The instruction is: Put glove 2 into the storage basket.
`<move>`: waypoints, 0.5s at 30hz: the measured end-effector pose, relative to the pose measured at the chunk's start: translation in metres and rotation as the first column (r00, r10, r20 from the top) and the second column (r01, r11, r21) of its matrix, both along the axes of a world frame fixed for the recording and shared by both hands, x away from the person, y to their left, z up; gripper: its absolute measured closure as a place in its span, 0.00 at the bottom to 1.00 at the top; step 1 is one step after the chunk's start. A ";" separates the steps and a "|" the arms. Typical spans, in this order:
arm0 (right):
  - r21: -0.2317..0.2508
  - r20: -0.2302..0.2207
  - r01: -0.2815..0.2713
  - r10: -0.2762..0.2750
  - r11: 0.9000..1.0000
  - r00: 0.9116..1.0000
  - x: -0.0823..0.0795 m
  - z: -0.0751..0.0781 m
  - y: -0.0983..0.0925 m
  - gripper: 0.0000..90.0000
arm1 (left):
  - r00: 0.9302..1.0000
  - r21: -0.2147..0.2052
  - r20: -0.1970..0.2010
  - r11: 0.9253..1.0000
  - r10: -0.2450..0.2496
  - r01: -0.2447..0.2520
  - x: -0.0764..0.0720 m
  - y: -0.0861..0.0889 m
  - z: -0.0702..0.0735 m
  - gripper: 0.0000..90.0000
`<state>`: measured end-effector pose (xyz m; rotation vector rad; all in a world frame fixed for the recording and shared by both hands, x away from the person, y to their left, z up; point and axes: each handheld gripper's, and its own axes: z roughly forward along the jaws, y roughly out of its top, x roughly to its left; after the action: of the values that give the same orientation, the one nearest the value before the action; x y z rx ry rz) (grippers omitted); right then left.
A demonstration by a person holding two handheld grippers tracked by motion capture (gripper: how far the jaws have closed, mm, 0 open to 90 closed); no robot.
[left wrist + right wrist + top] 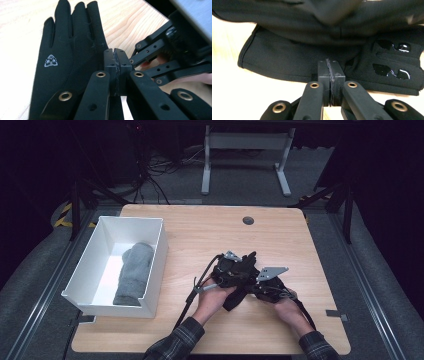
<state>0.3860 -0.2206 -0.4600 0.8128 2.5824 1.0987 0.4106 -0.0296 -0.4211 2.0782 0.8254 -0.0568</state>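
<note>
Both closed grippers, left gripper [116, 65] and right gripper [331, 75], are hovering over the black fabric glove [67, 60], jaws empty, likely lining up a pinch at its six-o'clock cuff.

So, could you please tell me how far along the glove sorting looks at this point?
Looks done: one grey glove already lies inside the white bin on the table's left. In hand: both claws, left and right, are shut at the black glove on the wooden table; whether either pinches its fabric is unclear. Probably left: lifting the black glove into the bin.
</note>
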 end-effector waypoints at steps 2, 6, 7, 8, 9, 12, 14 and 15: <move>-0.001 0.001 0.003 -0.003 1.000 1.000 0.000 0.000 0.001 1.00 | 1.000 0.004 -0.015 1.000 -0.003 0.003 0.000 -0.002 -0.005 1.00; 0.001 0.000 0.003 -0.003 1.000 1.000 0.000 0.000 0.000 1.00 | 1.000 0.009 -0.024 1.000 -0.005 0.006 -0.002 -0.005 -0.013 1.00; -0.004 0.006 0.007 -0.007 1.000 1.000 -0.002 0.002 -0.003 1.00 | 1.000 0.011 -0.029 1.000 -0.006 0.007 -0.001 -0.005 -0.014 1.00; -0.004 0.014 0.012 -0.012 1.000 1.000 -0.003 0.004 -0.006 1.00 | 0.999 0.009 -0.035 1.000 -0.005 0.005 -0.001 -0.005 -0.015 1.00; 0.000 0.019 0.023 -0.023 1.000 1.000 -0.004 0.006 -0.011 1.00 | 0.999 0.011 -0.037 1.000 -0.007 0.007 -0.001 -0.006 -0.016 1.00; 0.026 0.032 0.076 -0.077 0.997 0.997 -0.005 0.011 -0.030 0.99 | 0.999 0.017 -0.047 1.000 -0.021 0.022 -0.003 -0.011 -0.021 1.00; 0.035 0.031 0.115 -0.116 0.993 0.993 -0.004 0.012 -0.042 0.95 | 0.998 0.027 -0.056 0.999 -0.035 0.037 -0.005 -0.015 -0.026 0.99; 0.035 0.034 0.128 -0.129 0.991 0.991 -0.003 0.012 -0.045 0.93 | 0.997 0.032 -0.057 0.999 -0.042 0.043 -0.006 -0.016 -0.029 0.99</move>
<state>0.3825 -0.2658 -0.4484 0.9428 2.4505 1.1098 0.4048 -0.0459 -0.4496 2.1345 0.8216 -0.1264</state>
